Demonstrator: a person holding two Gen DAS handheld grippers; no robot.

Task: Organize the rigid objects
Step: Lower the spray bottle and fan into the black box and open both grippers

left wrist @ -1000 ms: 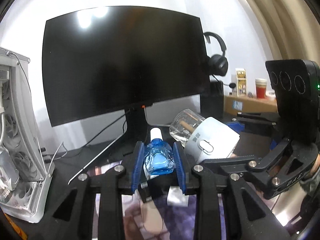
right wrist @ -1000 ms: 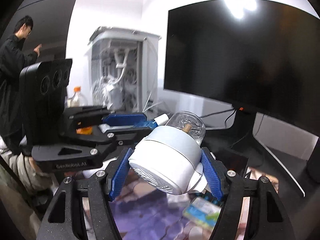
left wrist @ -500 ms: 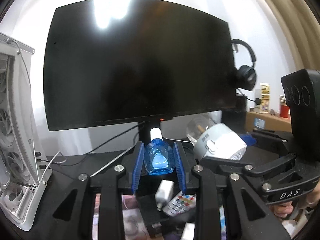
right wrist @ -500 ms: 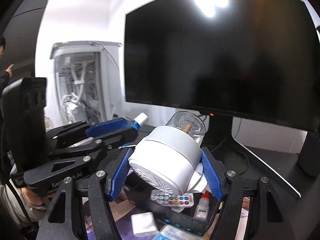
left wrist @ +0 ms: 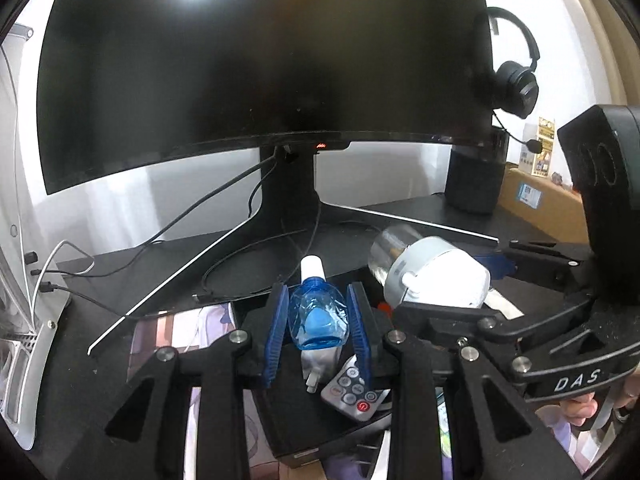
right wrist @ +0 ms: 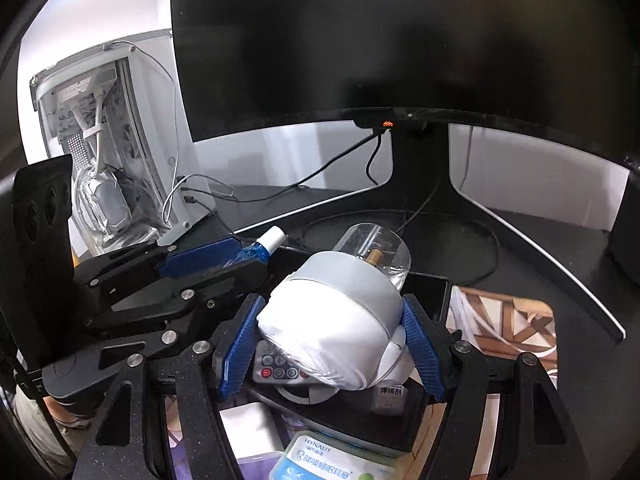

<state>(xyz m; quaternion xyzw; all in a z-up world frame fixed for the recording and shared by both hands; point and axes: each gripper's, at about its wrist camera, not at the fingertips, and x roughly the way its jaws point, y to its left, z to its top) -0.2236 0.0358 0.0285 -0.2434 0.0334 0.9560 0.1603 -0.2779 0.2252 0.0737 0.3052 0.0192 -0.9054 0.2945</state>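
You: mid-carry. Left gripper (left wrist: 318,326) clamps blue bottle (left wrist: 318,320); right gripper (right wrist: 334,348) clamps white-and-glass device (right wrist: 340,320). Black box (left wrist: 320,416) below both. Next: lower, release upright.

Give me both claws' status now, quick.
Left claw: closed on the blue bottle.
Right claw: closed on the white device.

Clear blue bottle (left wrist: 318,318) with white cap. White-and-grey device (right wrist: 340,320) with clear glass end. Blue ribbed pads (left wrist: 277,332) on black grippers. Black monitor (left wrist: 260,60), tiny orange light. Grey remote (left wrist: 352,390), one red button. White computer case (right wrist: 108,140). Black desk (left wrist: 160,276).
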